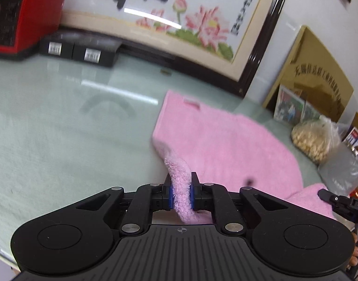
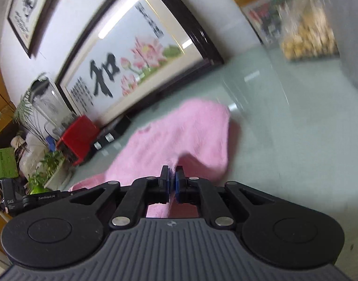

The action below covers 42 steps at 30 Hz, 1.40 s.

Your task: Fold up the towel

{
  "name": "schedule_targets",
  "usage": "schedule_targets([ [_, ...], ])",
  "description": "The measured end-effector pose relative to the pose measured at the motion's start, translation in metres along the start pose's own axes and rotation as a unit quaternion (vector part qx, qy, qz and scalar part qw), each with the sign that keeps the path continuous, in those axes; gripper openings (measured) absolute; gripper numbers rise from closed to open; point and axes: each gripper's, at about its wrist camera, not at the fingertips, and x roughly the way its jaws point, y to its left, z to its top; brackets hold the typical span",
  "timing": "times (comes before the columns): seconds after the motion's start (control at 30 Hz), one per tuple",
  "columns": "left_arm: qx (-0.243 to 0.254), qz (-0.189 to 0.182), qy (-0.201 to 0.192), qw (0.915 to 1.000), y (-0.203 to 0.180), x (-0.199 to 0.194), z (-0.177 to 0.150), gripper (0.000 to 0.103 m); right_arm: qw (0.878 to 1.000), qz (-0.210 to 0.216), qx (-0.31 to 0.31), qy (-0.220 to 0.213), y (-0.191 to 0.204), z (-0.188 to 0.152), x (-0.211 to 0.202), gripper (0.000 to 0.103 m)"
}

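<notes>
We see the pink towel [image 1: 225, 145] lying on the pale green table [image 1: 61, 121], in front of the framed lotus picture [image 1: 179, 23]. Our left claw [image 1: 181, 194] is clamped on a rolled edge of towel held between its blue pads. Our right claw [image 2: 172, 185] is nearly closed, pinching a thin fold of the same towel. A bag of nuts [image 1: 312, 138] sits just beside the towel.

Framed lotus picture [image 1: 179, 18], white wall [image 1: 307, 4]
</notes>
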Motion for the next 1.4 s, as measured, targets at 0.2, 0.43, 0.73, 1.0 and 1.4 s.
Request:
schedule_targets([
  [0.2,0.037,-0.013,-0.016,0.9991,0.006,-0.022,-0.010,0.018,1.000,-0.004,0.019,0.002,-0.016,-0.003,-0.020,0.025],
  [0.43,0.025,0.045,-0.098,0.9938,0.026,-0.053,0.012,0.046,0.999,-0.022,0.028,-0.027,-0.032,0.039,-0.012,0.030],
  [0.73,0.108,0.008,-0.025,0.9938,-0.021,0.026,0.050,0.060,0.992,0.013,0.107,0.061,-0.048,0.096,0.086,0.040],
  [1.0,0.159,0.039,0.027,0.9862,-0.048,0.087,0.053,0.064,0.992,0.029,0.106,0.066,-0.039,0.142,0.138,0.054],
  [1.4,0.167,0.111,0.040,0.9789,-0.062,0.145,0.096,0.080,0.995,0.034,0.084,-0.035,-0.052,0.188,0.148,0.046],
])
